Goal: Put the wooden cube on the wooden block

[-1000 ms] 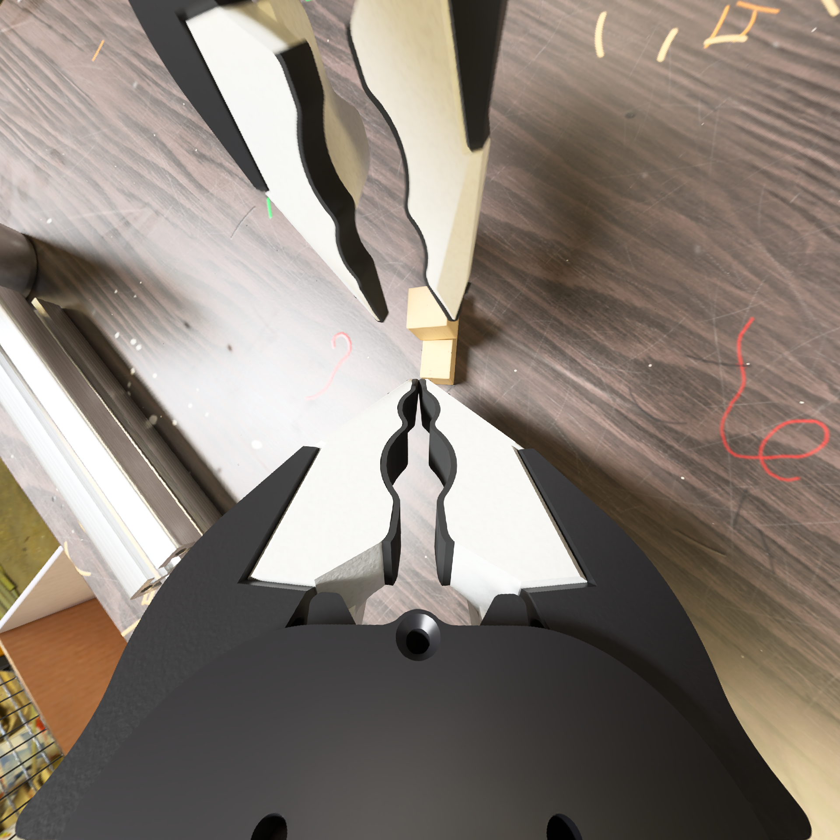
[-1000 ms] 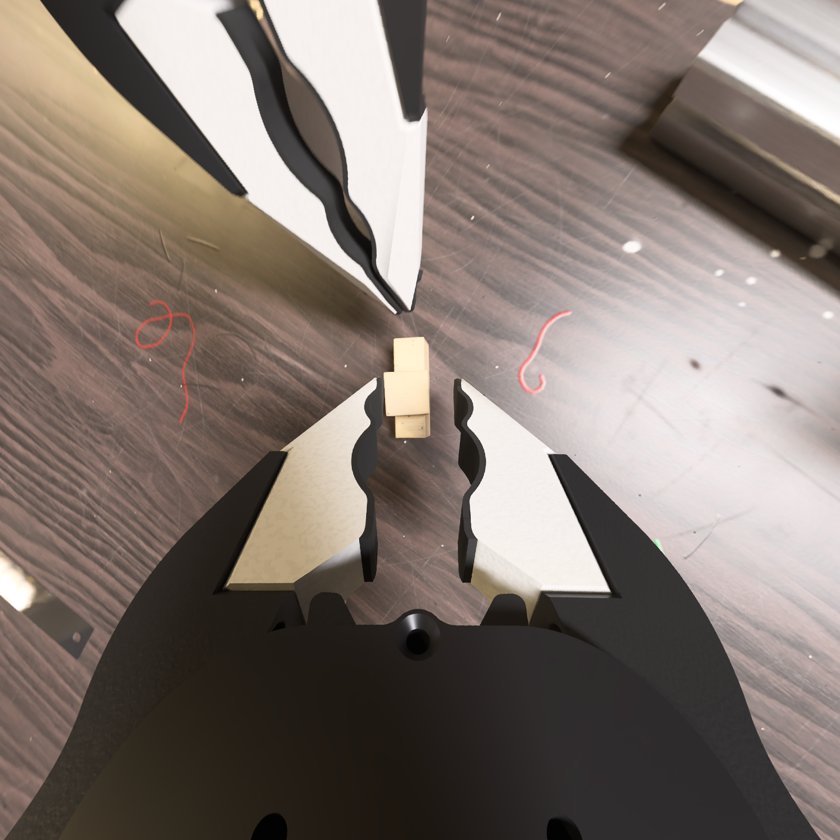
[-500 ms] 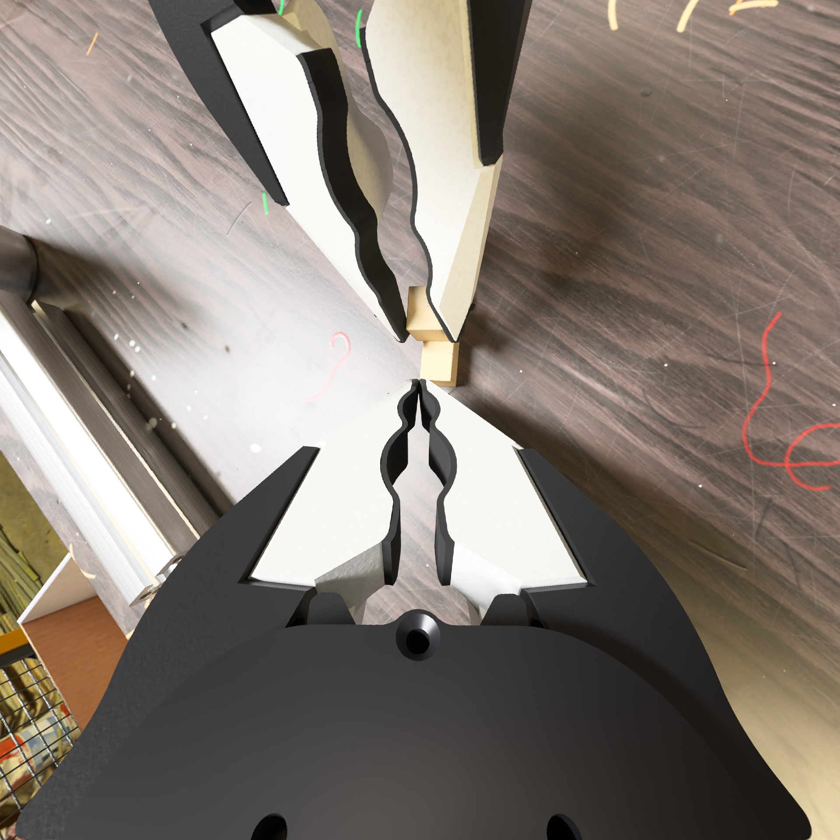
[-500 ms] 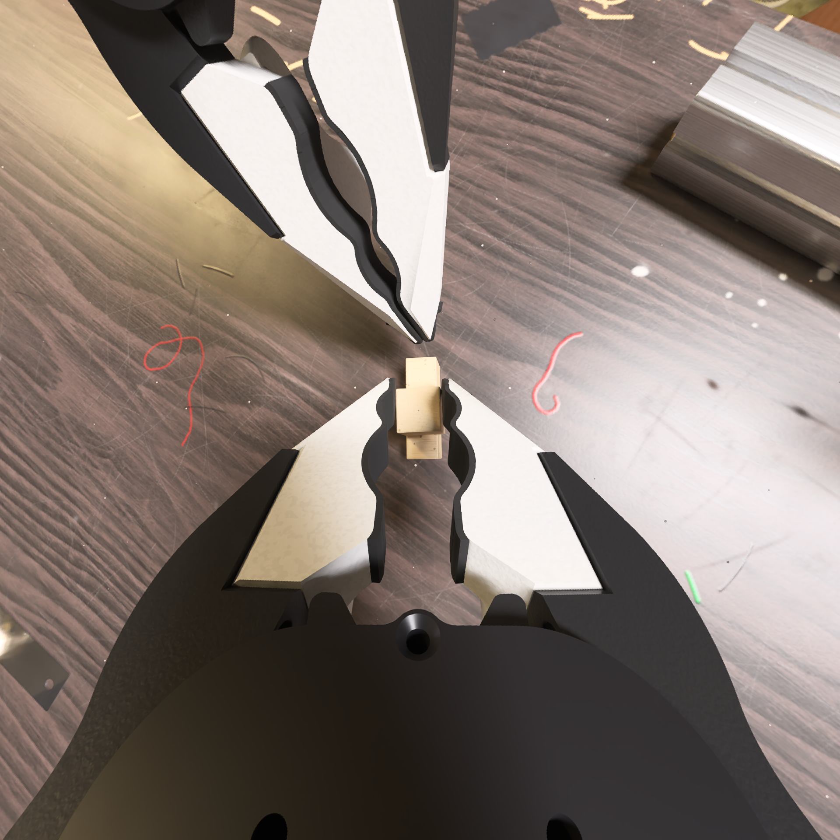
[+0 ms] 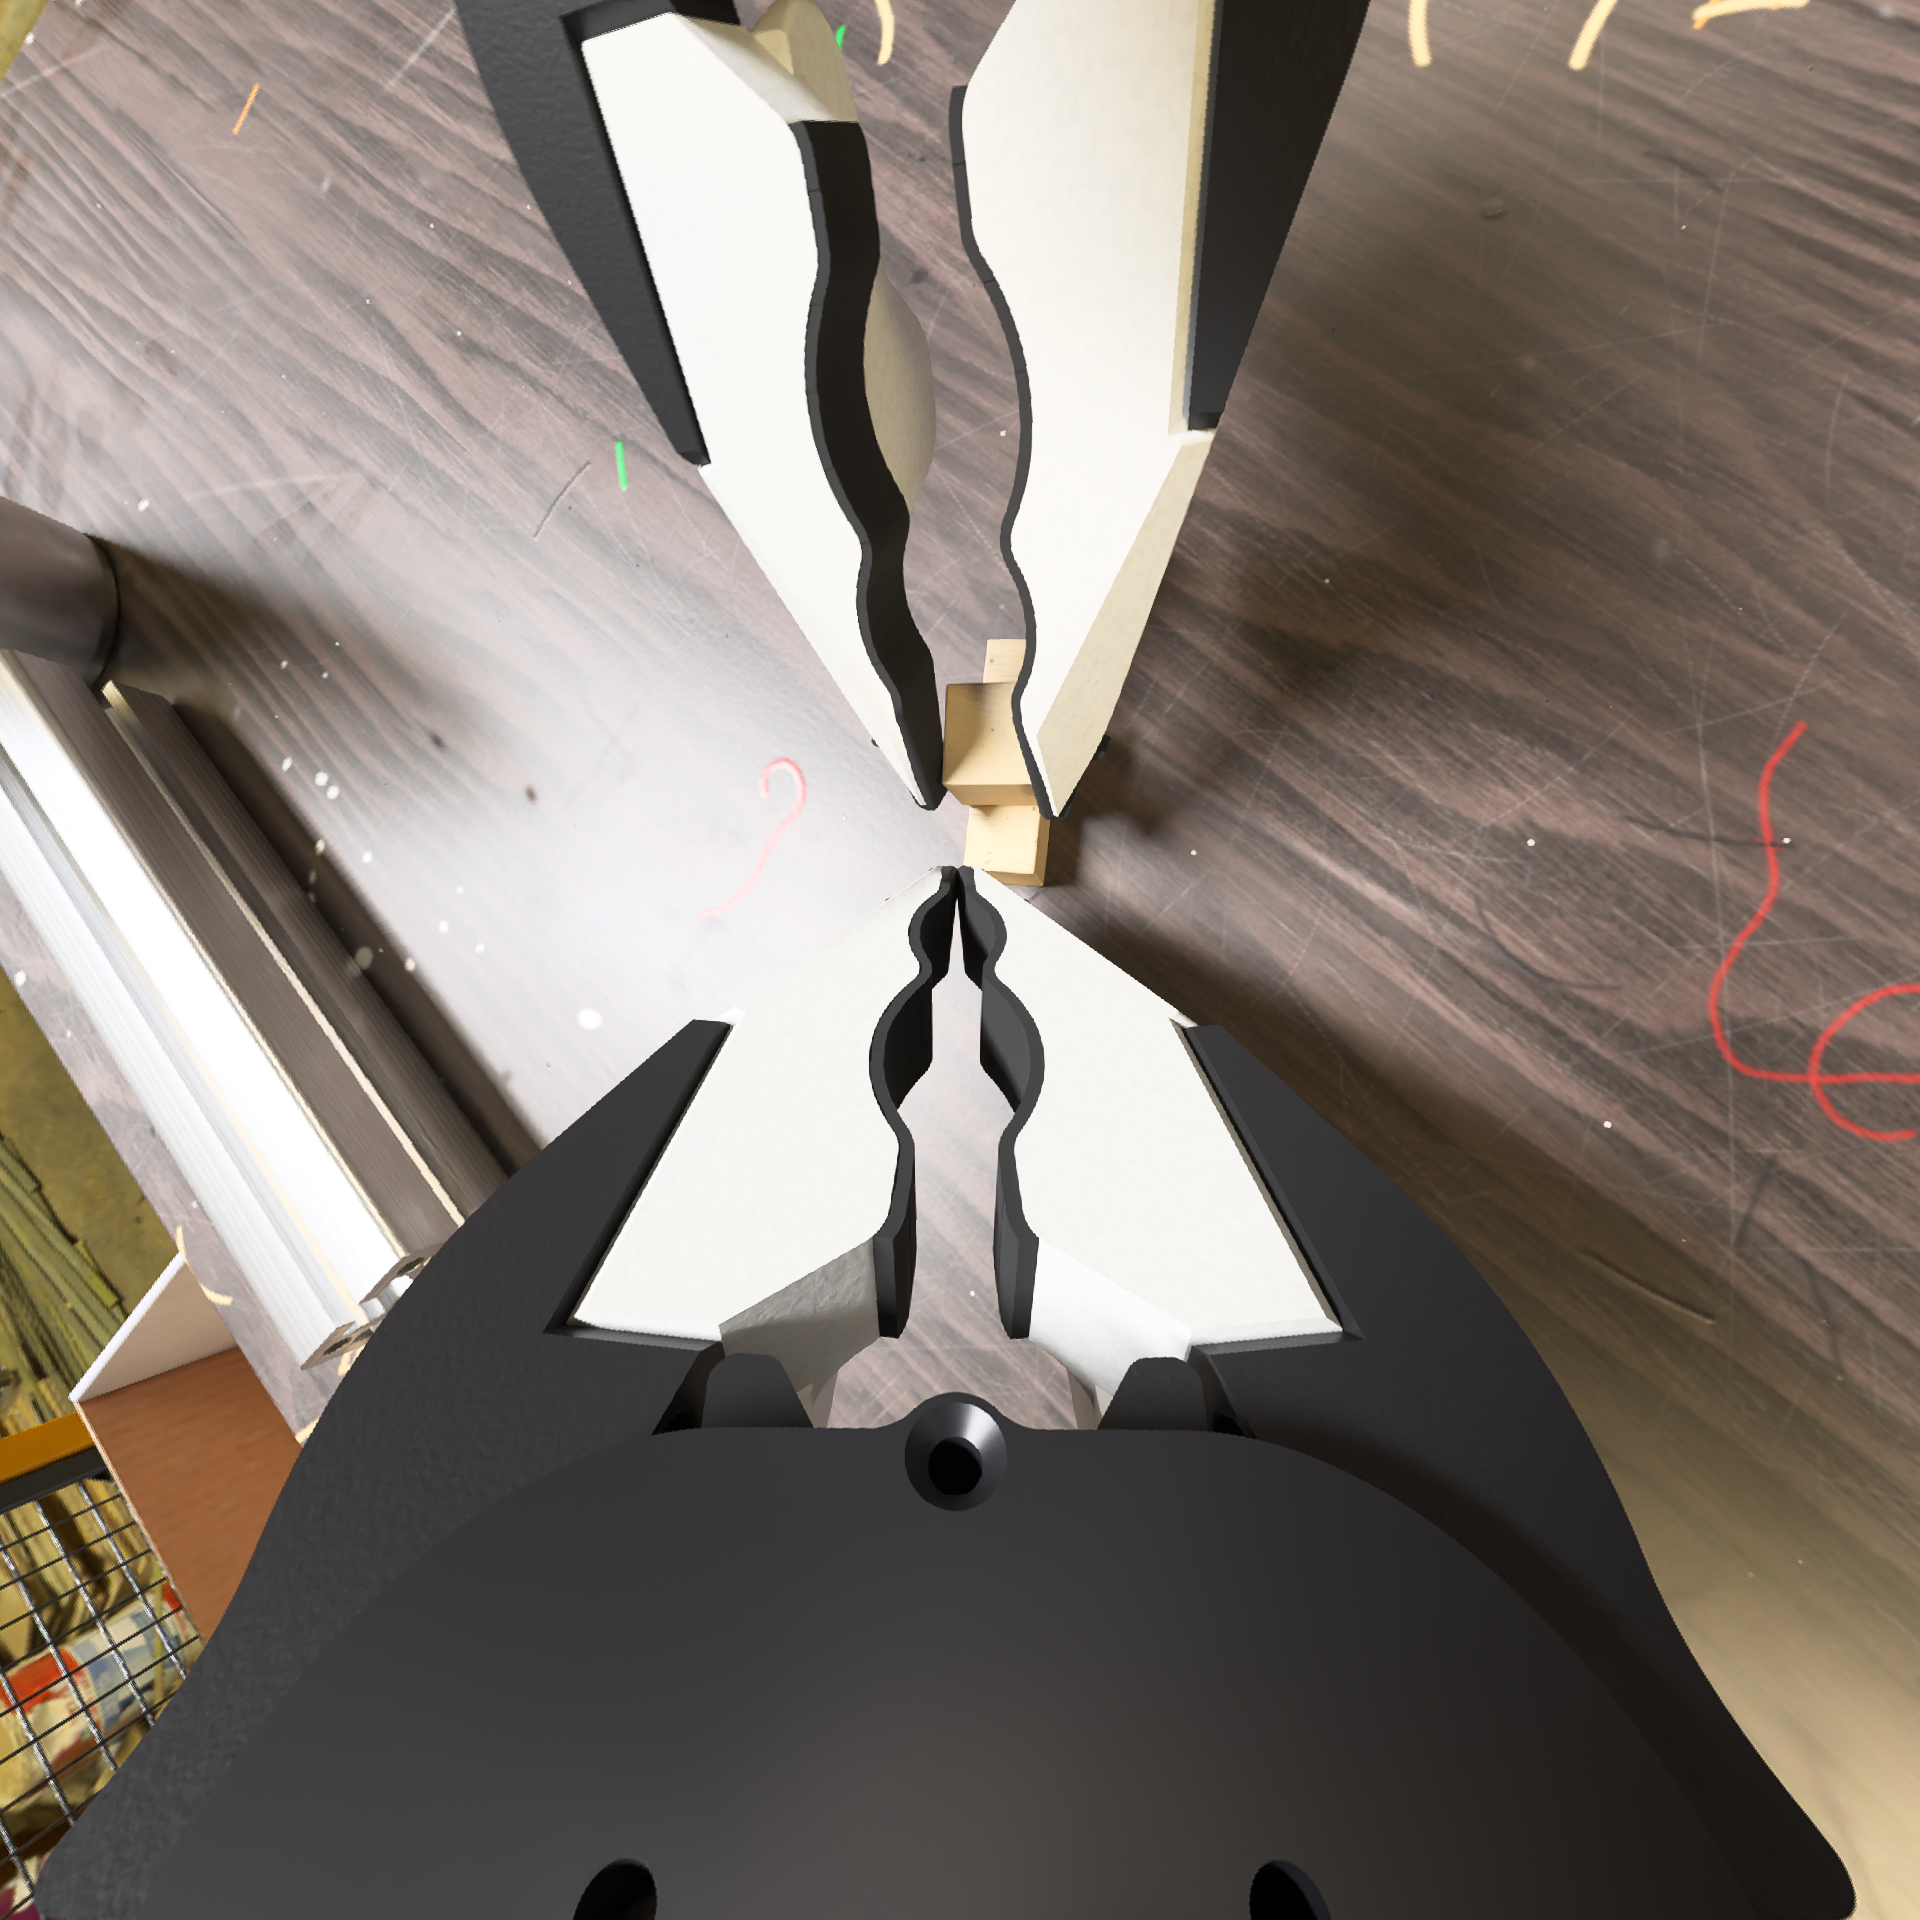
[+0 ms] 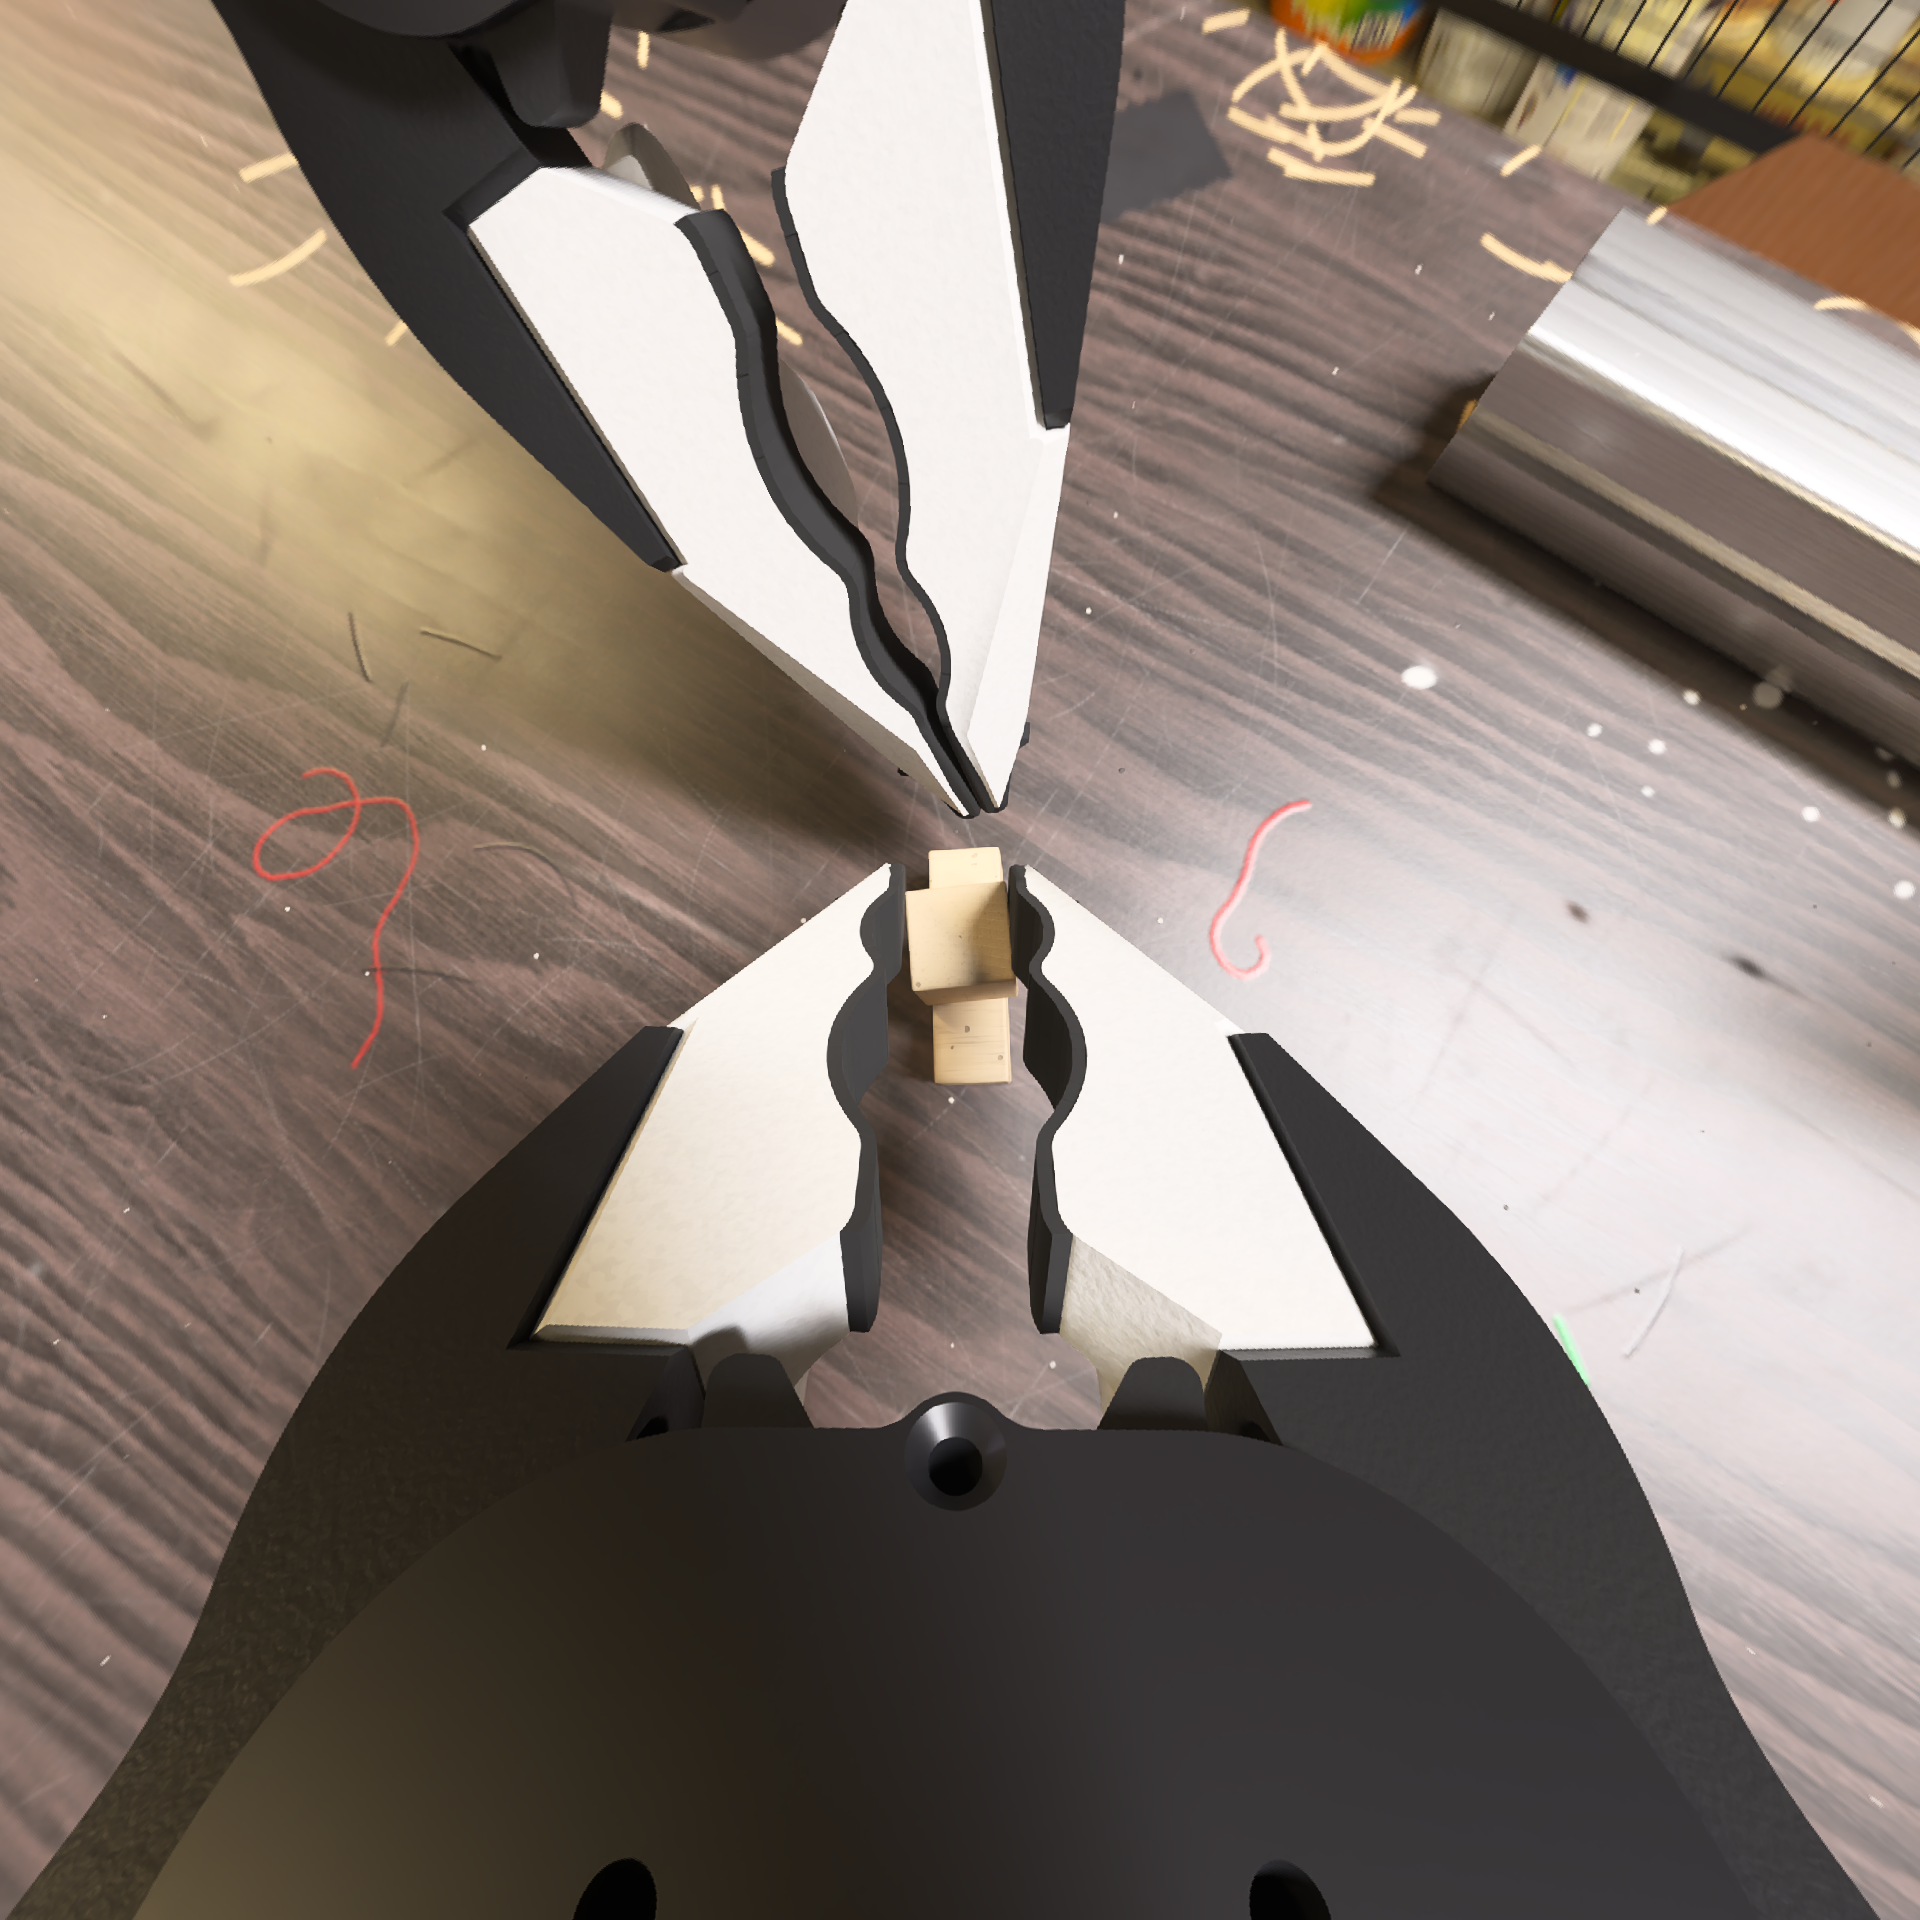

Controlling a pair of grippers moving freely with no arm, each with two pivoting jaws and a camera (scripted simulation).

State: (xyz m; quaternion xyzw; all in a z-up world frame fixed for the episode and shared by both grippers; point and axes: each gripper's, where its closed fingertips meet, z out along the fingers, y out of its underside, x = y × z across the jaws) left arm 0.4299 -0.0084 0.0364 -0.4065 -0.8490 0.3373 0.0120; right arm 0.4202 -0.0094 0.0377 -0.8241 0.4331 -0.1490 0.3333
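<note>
The right gripper (image 6: 955, 873) stands narrow, its two white fingers closed on the sides of the small pale wooden cube (image 6: 956, 930), which they touch on the left and right. The cube sits directly over the middle of the longer pale wooden block (image 6: 971, 1039). The block lies flat on the dark wood-grain tabletop (image 6: 312, 1143), with its long axis running near to far along the line of the right gripper's fingers, and an end shows on each side of the cube. Whether the cube already bears on the block or hangs just above it, I cannot tell.

The left gripper (image 5: 954, 881) is closed on nothing, its tips pressed together. It points at the stack from the opposite side, just beside the block's end and not touching it. The right gripper is thus the one at work, and in my judgement the coming move turns on the cube staying centred across the block when the fingers part.

There are no brands or labels. Red scribbles (image 6: 343, 862) and pale yellow strokes mark the tabletop, but none reads as writing. A shiny metal bar (image 6: 1714, 436) lies far right
</note>
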